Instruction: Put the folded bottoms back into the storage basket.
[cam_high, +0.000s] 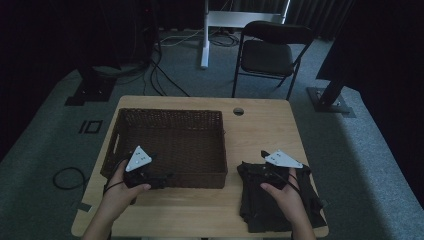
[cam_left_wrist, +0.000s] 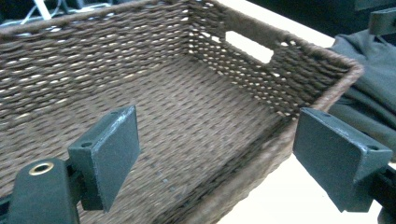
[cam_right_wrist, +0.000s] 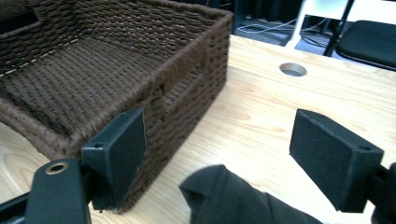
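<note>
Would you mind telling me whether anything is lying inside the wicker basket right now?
No, the left gripper view shows the woven floor of the wicker basket bare, while the dark cloth lies outside it on the table.

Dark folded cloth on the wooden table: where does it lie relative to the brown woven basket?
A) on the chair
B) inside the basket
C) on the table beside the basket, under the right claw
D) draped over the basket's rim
C: the dark folded cloth lies flat on the table beside the brown woven basket, under the right claw.
</note>
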